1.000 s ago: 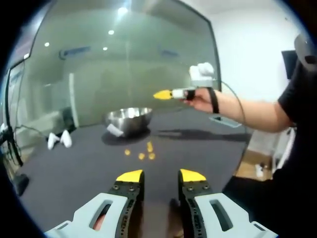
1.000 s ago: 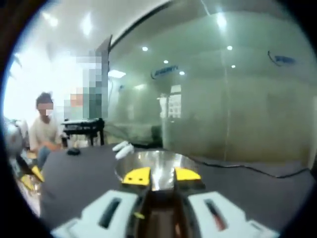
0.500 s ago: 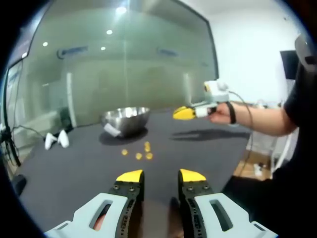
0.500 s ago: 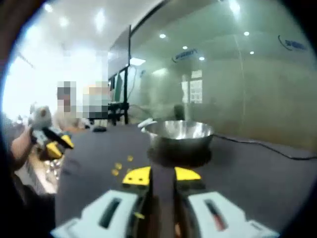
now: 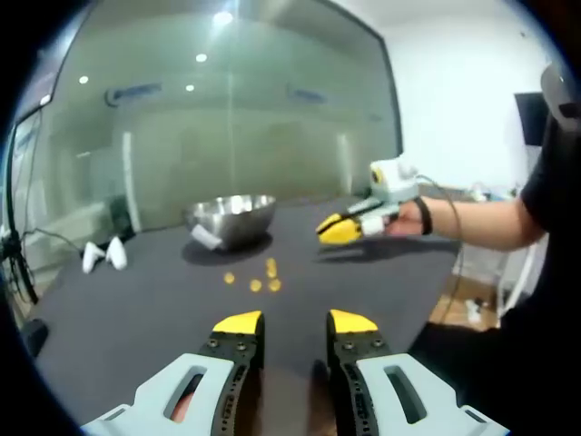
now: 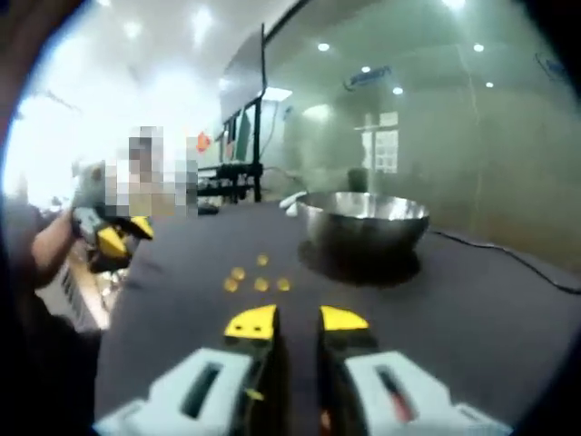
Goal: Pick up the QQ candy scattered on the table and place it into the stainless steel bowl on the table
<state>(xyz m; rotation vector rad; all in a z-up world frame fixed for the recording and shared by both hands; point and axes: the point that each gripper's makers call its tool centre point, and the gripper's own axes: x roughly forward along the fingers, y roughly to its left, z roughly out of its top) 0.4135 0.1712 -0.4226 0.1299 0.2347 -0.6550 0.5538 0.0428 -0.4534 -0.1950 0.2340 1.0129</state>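
Currently, by item:

Candies: four small yellow QQ candies (image 5: 256, 279) are lying in a loose cluster on the dark table (image 5: 136, 309), just in front of the bowl; the same four (image 6: 257, 277) are showing in the right gripper view.

Bowl: one stainless steel bowl (image 5: 231, 218) is sitting upright on the table beyond the candies, near a glass wall (image 5: 227, 118); whether anything is lying inside it cannot be told.

Left gripper (image 5: 295, 323): its two yellow-tipped jaws are standing slightly apart with nothing between them, hovering above the table, well short of the candies.

Right gripper (image 6: 297, 320): its jaws are parted by a narrow gap, gripping nothing, pointing toward the candies and bowl. In the left gripper view it (image 5: 340, 227) is hanging low over the table, held by a hand (image 5: 408, 218).

Other items: two white objects (image 5: 103, 255) are lying side by side on the table, left of the bowl.
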